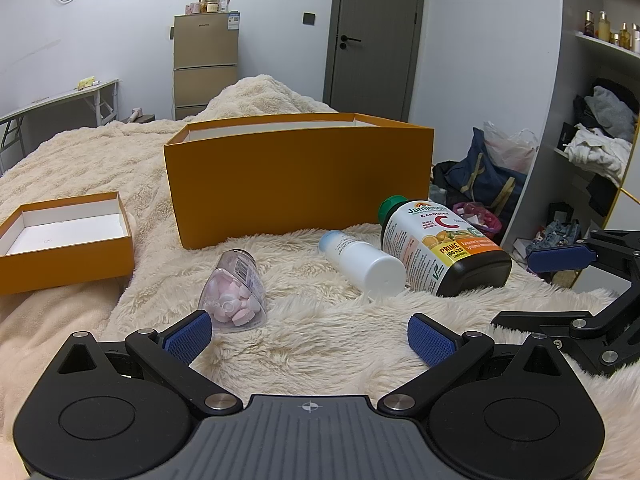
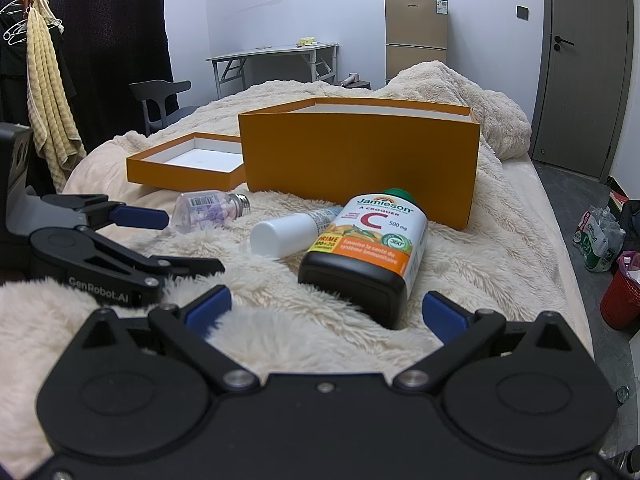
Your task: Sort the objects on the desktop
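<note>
The left gripper (image 1: 309,338) is sitting low in the frame over the fluffy blanket (image 1: 344,332), jaws spread wide and holding nothing. The right gripper (image 2: 326,312) is likewise gaping wide and empty, just short of the Jamieson vitamin C bottle (image 2: 370,248), which is lying on its side at centre. A white bottle (image 2: 286,232) is lying touching its left side, and a clear candy bottle (image 2: 210,212) left of that. The large orange box (image 2: 360,164) and shallow orange lid (image 2: 180,168) are sitting behind them.
</note>
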### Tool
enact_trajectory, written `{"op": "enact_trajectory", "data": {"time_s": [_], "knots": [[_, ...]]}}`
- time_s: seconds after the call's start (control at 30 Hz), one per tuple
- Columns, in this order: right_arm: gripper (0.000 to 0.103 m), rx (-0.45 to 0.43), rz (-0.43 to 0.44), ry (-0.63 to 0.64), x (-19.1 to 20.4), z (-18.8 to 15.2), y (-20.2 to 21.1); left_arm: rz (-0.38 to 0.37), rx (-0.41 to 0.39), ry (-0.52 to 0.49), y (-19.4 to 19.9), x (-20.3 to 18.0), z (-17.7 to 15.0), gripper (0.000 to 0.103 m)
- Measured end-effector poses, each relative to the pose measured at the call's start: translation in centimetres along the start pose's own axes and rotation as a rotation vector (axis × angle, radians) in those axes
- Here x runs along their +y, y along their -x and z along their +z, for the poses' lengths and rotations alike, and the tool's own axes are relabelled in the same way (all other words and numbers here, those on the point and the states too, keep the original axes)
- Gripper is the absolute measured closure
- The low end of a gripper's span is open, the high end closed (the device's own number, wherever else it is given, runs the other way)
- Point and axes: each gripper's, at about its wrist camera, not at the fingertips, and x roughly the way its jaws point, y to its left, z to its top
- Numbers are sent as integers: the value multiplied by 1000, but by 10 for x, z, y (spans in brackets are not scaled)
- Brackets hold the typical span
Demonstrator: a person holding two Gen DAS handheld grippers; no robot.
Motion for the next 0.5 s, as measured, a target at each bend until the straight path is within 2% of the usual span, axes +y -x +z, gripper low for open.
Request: {"op": "enact_trajectory", "data": {"time_s": [0.5], "knots": [[0, -1, 0, 0, 1, -1, 1, 1, -1, -1, 0, 0, 0, 0]]}}
